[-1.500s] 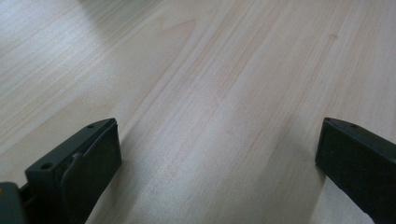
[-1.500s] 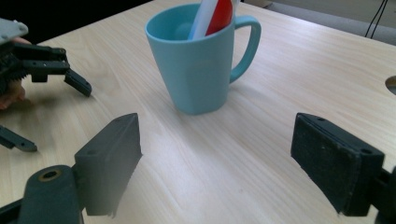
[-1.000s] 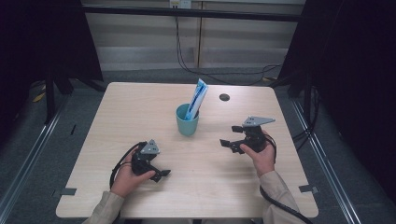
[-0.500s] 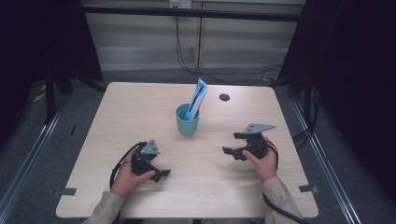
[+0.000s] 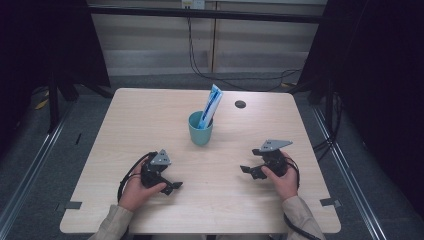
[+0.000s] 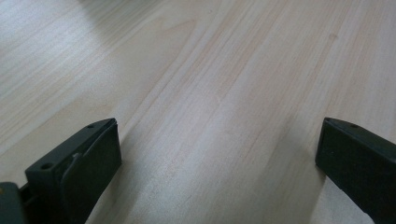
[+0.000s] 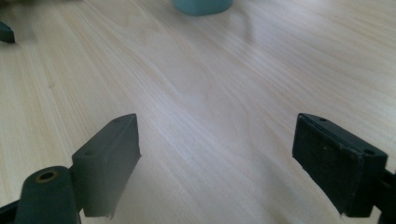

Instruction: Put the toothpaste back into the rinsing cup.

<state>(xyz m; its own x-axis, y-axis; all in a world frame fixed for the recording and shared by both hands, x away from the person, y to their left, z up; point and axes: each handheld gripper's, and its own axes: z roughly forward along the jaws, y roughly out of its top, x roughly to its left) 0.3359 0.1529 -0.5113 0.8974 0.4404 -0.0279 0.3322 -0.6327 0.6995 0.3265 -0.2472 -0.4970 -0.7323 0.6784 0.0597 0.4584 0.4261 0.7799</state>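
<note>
A teal cup (image 5: 200, 128) stands upright near the middle of the wooden table (image 5: 150, 115), with a blue-and-white tube (image 5: 210, 106) leaning out of it. My left gripper (image 5: 172, 186) rests low at the front left, held by a hand, jaws pointing right. In the left gripper view its jaws stand wide apart over bare wood, so the left gripper (image 6: 217, 158) is open and empty. My right gripper (image 5: 248, 170) sits at the front right, jaws pointing left. It is open too: the right gripper (image 7: 215, 154) holds nothing, and the cup's base (image 7: 203, 6) lies far ahead of it.
A small dark round disc (image 5: 240, 104) lies near the table's far right edge. Black cables trail from both grippers off the front edge. Dark frames and curtains surround the table, with metal floor rails on both sides.
My right gripper has come down and toward the front edge, away from the cup. The left gripper has stayed in place.
</note>
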